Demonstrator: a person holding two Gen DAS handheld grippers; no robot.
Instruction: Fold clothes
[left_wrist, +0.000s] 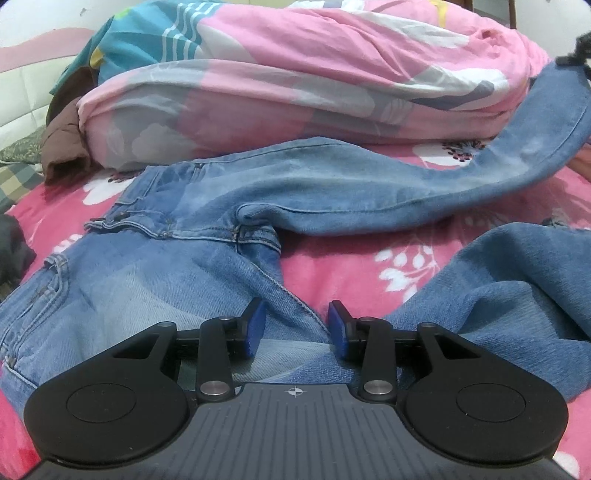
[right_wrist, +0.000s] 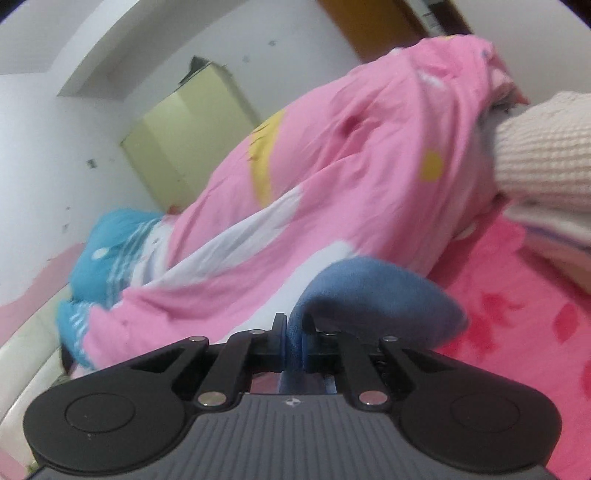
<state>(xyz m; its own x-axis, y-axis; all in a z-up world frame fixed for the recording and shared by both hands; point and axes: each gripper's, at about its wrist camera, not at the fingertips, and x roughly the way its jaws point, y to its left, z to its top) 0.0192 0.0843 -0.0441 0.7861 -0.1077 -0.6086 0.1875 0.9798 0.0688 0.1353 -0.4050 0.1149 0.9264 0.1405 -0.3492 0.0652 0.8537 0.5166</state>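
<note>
jeans (left_wrist: 229, 206): light blue denim, spread on the bed (left_wrist: 332, 273), waistband toward the left of the left wrist view, legs running right
far leg (left_wrist: 535, 147): lifted off the bed at the right edge, rising toward a dark shape at the top right corner; hem end not readable there
near leg (left_wrist: 517, 295): bunched on the bed at the right, just beside the left gripper
left gripper (left_wrist: 297, 325): over the jeans near the crotch seam, jaws partly apart, blue pads (left_wrist: 255, 328) clear of each other; denim lies between and under them, pads not visibly pressing on it
right gripper (right_wrist: 294, 339): jaws nearly together, pinching a fold of blue denim (right_wrist: 369, 291) that bulges up and right past the fingers; frame is motion-blurred
quilt (left_wrist: 295, 74): pink, white and teal roll behind the jeans, touching the far leg
bed: pink floral cover
sleeve (right_wrist: 546, 155): cream knit, right edge of the right wrist view
</note>
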